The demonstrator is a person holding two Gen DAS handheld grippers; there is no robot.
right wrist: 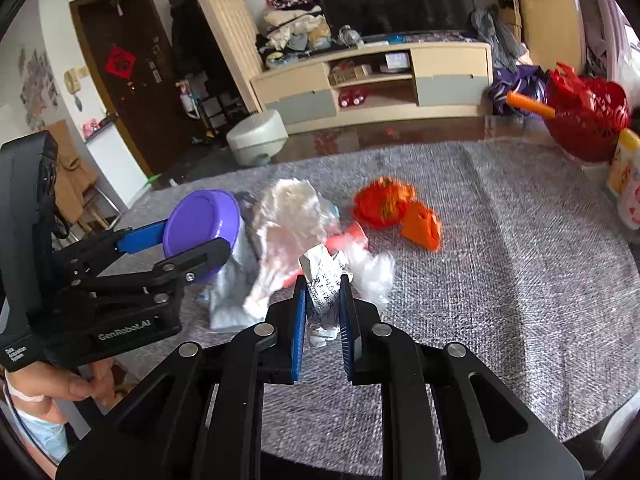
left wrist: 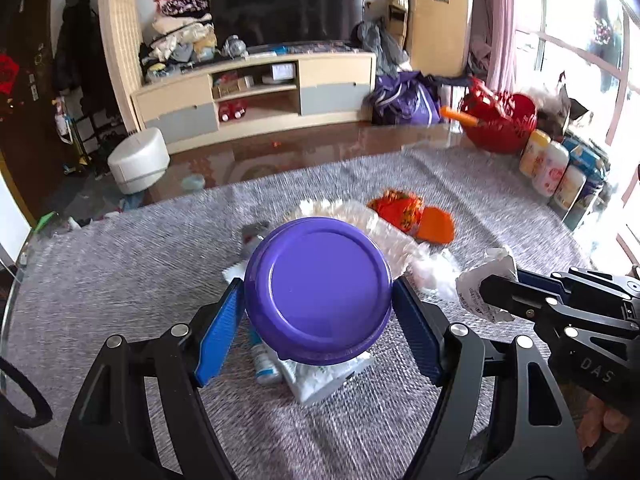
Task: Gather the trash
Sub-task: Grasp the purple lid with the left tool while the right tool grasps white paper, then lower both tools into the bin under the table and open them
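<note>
My left gripper (left wrist: 318,296) is shut on a purple plastic bowl (left wrist: 318,294), held tipped with its underside toward the camera, above the grey table mat; it also shows in the right wrist view (right wrist: 202,226). My right gripper (right wrist: 323,300) is shut on a crumpled printed paper (right wrist: 325,286), seen from the left wrist at the right (left wrist: 482,282). On the mat lie a clear crumpled plastic bag (right wrist: 288,224), white tissue (left wrist: 434,274), an orange-red wrapper (right wrist: 384,200) and an orange piece (right wrist: 422,228).
A white pack (left wrist: 320,376) and a small tube (left wrist: 264,364) lie under the bowl. A red basket (left wrist: 502,126) and several bottles (left wrist: 554,168) stand at the table's far right. A TV cabinet (left wrist: 256,92) and a white bin (left wrist: 138,164) stand beyond the table.
</note>
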